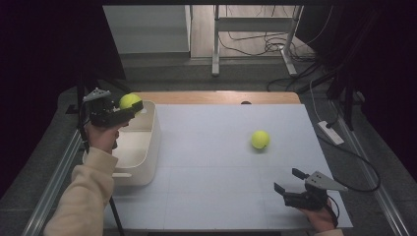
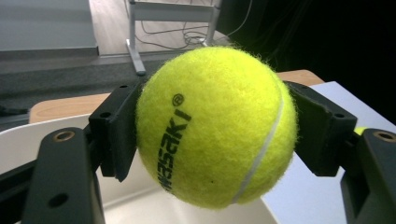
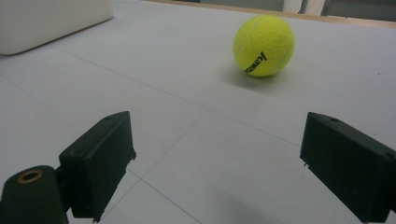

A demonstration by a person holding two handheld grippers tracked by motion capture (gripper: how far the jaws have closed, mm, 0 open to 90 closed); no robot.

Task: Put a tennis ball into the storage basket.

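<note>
high view: left gripper (image 1: pixel 132 109) raised over the far end of the white bin (image 1: pixel 147 157), which sits at the left edge of the table (image 1: pixel 216 196). its jaws are clamped on a tennis ball (image 1: pixel 129 101), held clear above the bin's rim, not touching the bin. a second ball (image 1: pixel 260 139) rests on the table, right of centre, well apart from the bin. right gripper (image 1: pixel 287 183) sits low near the table's front right corner, jaws spread, nothing between them, pointing roughly toward the second ball. a cream sleeve (image 1: pixel 86 196) comes in at bottom left.

left gripper view: the held tennis ball (image 2: pixel 217 126) is pinched across its middle, one jaw pressed into each side, black lettering facing the camera. below it the bin's pale inside (image 2: pixel 154 210) is visible, so the ball hangs over the opening. table edge to the right, wooden strip behind.

right gripper view: jaws wide apart and empty. the second ball (image 3: pixel 264 45) lies ahead on the table, a little right of the midline, some way beyond the jaw tips. a corner of the bin (image 3: pixel 51 18) shows at top left.

judgement: the step in hand looks like dropping the first ball into the bin; carry seems done, release not yet. next move calls for letting the left jaws part while the ball is above the opening, perhaps lowering first so it does not bounce out. the right gripper would then need to advance, straddle the second ball and close across its widest part.
</note>
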